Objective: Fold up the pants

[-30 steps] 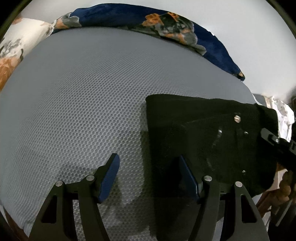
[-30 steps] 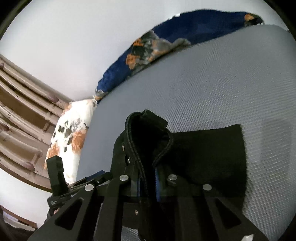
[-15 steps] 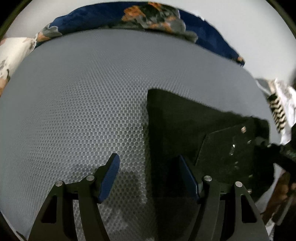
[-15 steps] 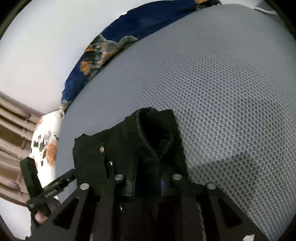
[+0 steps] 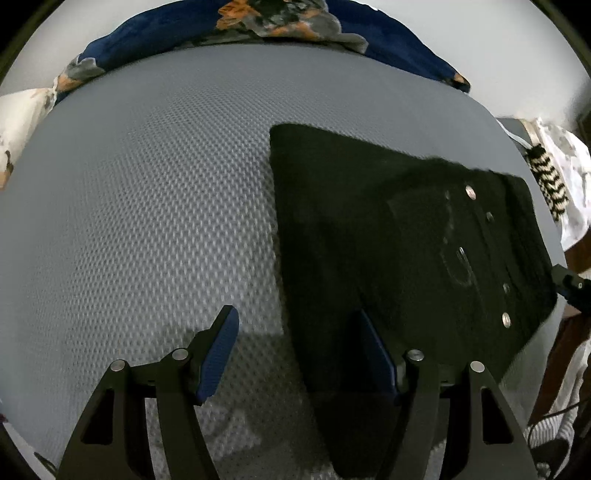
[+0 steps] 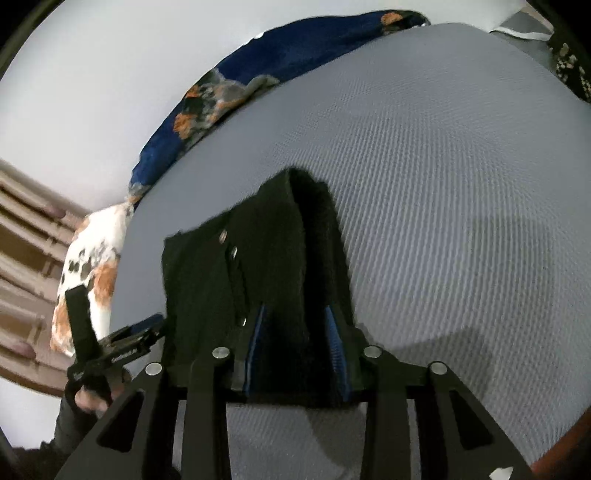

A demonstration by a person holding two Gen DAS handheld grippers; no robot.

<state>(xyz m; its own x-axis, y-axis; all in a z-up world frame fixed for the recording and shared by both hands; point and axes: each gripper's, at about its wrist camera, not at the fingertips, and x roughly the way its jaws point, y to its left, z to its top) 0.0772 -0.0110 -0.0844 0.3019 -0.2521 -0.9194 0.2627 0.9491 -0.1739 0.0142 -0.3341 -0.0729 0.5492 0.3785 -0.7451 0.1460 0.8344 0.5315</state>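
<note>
Between my right claw's (image 6: 297, 334) fingers, a raised ridge of the black pants (image 6: 258, 266) is sitting; the blue pads (image 6: 334, 332) are standing a little apart on either side of it, and I cannot tell whether they are pinching the cloth or only flanking it. The fabric is hiding most of both pads. Below the fingers the cloth is running out of view behind the claw's frame.

My left claw (image 5: 295, 350) is hanging wide open over the mattress (image 5: 147, 221), its left pad (image 5: 218, 354) above bare grey mesh and its right pad half lost against the dark pants (image 5: 388, 258), holding nothing. The black cloth is swallowing its own folds, so layers are hard to make out; only metal rivets and faint pocket stitching are showing near its right end.

The pants are lying folded on the right part of the mattress, long axis running left to right in the left wrist view, with the riveted end pointing right, toward the mattress edge.

Farther off, a navy floral blanket (image 5: 258, 26) is bunching along the far edge against the white wall (image 6: 92, 74), and a white floral pillow (image 6: 92, 266) is sitting at the corner.
</note>
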